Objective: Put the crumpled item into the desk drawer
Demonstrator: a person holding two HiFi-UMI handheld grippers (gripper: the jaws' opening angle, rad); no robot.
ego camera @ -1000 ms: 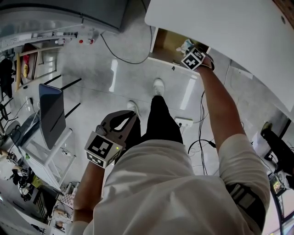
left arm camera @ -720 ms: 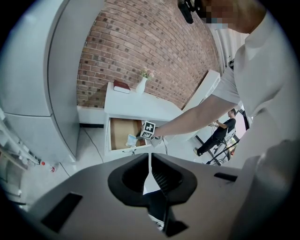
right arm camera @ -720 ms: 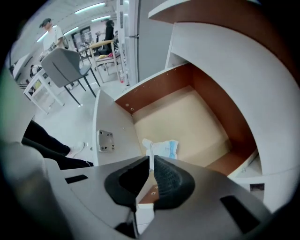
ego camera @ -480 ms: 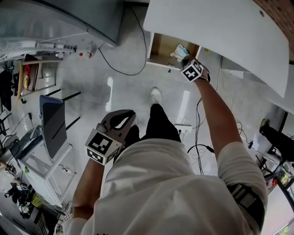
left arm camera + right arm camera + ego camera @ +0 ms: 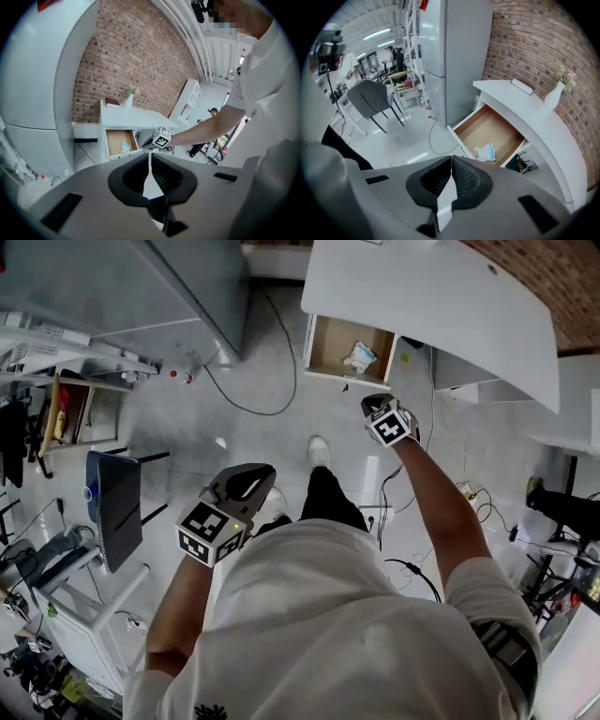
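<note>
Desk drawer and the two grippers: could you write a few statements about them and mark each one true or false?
1. The desk drawer stands open. True.
2. The crumpled item lies inside the drawer. True.
3. The right gripper holds the crumpled item. False: its jaws are together with nothing between them, and the item lies in the drawer.
4. The jaws of the left gripper are wide apart. False: they are together and hold nothing.
5. A white vase stands on the desk. True.
</note>
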